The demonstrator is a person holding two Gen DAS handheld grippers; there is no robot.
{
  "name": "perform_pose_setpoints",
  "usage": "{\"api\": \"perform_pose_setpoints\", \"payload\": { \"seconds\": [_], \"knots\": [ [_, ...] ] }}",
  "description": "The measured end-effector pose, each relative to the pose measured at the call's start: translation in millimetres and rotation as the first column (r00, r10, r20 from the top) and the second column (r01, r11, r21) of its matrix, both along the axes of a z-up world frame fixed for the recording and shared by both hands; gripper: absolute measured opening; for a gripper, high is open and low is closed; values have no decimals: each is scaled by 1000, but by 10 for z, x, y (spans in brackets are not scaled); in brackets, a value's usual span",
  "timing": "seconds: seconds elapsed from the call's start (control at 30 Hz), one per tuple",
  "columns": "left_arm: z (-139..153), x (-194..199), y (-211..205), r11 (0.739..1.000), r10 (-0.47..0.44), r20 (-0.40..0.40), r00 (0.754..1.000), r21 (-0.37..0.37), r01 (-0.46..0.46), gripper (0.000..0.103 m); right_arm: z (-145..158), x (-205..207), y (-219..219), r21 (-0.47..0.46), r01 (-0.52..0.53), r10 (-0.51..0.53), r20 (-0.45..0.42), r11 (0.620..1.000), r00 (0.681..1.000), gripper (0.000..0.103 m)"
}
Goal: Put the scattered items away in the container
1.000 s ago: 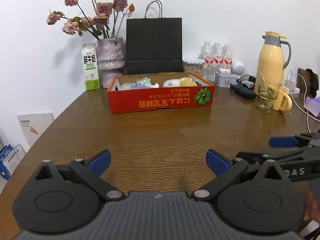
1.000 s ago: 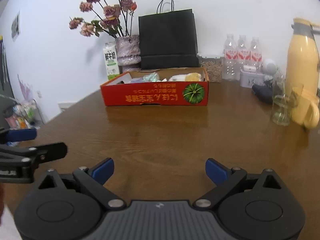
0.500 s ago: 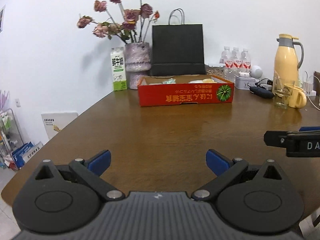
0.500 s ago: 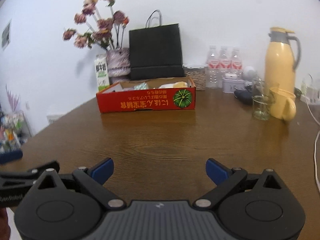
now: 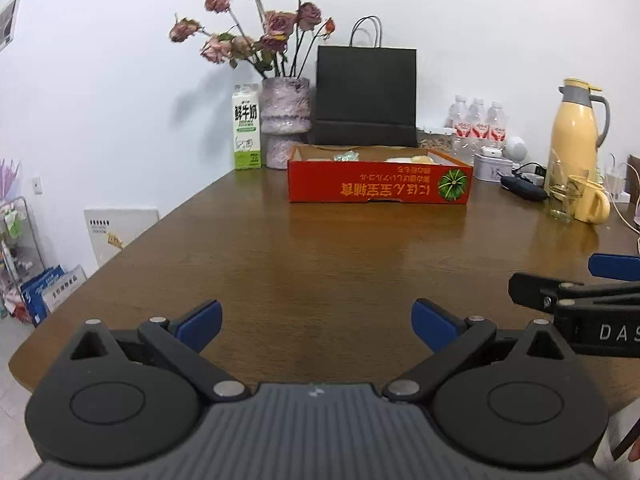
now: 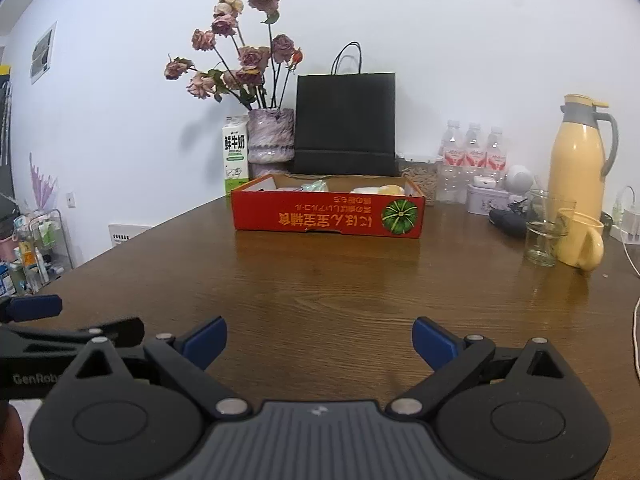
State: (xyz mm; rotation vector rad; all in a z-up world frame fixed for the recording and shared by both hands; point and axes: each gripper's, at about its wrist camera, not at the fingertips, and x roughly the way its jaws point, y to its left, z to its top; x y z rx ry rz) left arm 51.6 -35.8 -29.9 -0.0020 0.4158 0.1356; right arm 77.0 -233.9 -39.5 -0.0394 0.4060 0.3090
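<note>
Holding left gripper (image 5: 316, 326) wide open, gripping nothing, above near table (image 5: 320, 264) edge. Holding right gripper (image 6: 319, 340) wide open too, also gripping nothing, beside it. Am seeing red box (image 5: 379, 186) sitting far across bare wood, well apart from both grippers, with items (image 5: 347, 156) lying inside, too small to tell apart. Milk carton (image 5: 246, 137), vase (image 5: 285, 120) and black bag (image 5: 366, 98) standing behind box. Yellow jug (image 5: 576, 132), mug (image 5: 588, 199) and glass (image 5: 563, 191) standing right of it.
</note>
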Motion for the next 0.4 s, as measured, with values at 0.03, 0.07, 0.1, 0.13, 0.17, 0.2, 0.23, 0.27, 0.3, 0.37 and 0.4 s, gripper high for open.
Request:
{"api": "perform_pose_setpoints", "payload": {
  "seconds": [0.03,0.07,0.1,0.13,0.17,0.2,0.23,0.27,0.3,0.37,0.4],
  "knots": [
    [12,-5,-7,1000,6,8,1000,6,-6,103,4,-7,-8,0,4,-4,-5,1000,1000,101],
    [19,-12,-9,1000,12,15,1000,7,-12,103,0,-16,-9,-5,11,-11,-7,1000,1000,101],
    [24,-11,-8,1000,18,18,1000,5,-18,103,-4,-16,-13,-6,16,-16,-6,1000,1000,101],
    [22,-13,-7,1000,20,15,1000,-2,-20,103,-6,-14,-23,-5,18,-18,-7,1000,1000,101],
    [24,-7,-5,1000,16,12,1000,-11,-16,103,-4,-11,-32,0,18,-18,-8,1000,1000,101],
    [25,-6,-7,1000,15,7,1000,-17,-15,103,-3,-14,-43,4,18,-18,-7,1000,1000,101],
    [28,-8,-15,1000,17,6,1000,-18,-17,103,3,-20,-53,8,19,-19,-5,1000,1000,101],
    [29,-16,-24,1000,20,11,1000,-15,-20,103,11,-25,-55,9,20,-20,-2,1000,1000,101],
    [29,-27,-36,1000,17,18,1000,-9,-17,103,11,-34,-60,7,19,-19,1,1000,1000,101],
    [33,-45,-66,1000,6,31,1000,12,-6,103,4,-41,-63,2,23,-23,3,1000,1000,101],
    [37,-52,-80,1000,2,37,999,21,-2,103,-2,-41,-67,1,24,-24,0,1000,1000,101]
  ]
}}
